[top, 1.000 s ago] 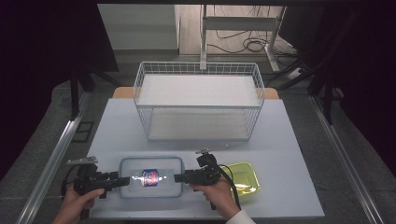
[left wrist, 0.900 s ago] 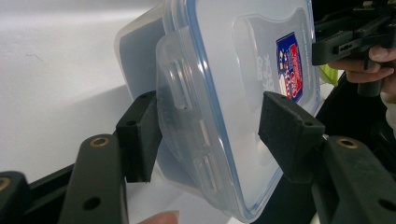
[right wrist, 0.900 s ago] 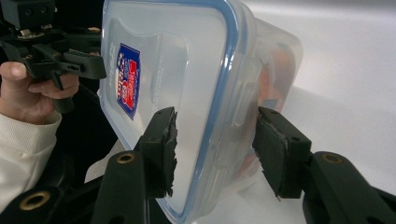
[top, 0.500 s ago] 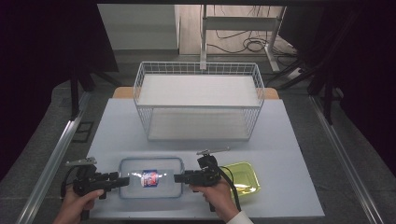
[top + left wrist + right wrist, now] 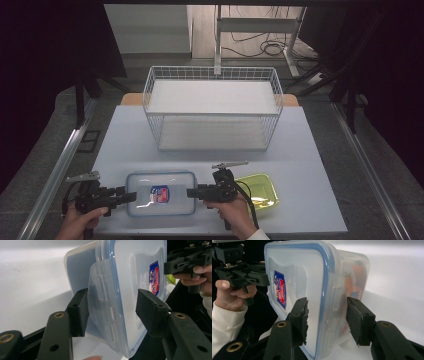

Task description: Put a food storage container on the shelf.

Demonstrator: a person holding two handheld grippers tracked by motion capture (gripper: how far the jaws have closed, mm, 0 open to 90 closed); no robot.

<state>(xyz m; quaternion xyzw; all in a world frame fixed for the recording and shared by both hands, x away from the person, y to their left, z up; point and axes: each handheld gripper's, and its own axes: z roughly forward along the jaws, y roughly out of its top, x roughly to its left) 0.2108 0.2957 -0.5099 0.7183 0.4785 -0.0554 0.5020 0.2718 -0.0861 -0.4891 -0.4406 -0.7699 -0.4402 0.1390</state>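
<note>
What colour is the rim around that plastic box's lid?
Blue, around the clear lid; the right gripper view shows it best.

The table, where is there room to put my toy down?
The table is bare left of the wire basket, right of it, and in the strip between the basket and the lidded plastic box. The near edge is crowded: box, both claws, and the yellow tray.

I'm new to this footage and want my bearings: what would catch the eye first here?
The clear plastic container with a blue-rimmed lid at the table's near edge, flanked by the left gripper and right gripper, whose fingers have just been closing around its end latches. Behind it stands a big white wire basket, and a yellow-green tray sits right of the container.
</note>
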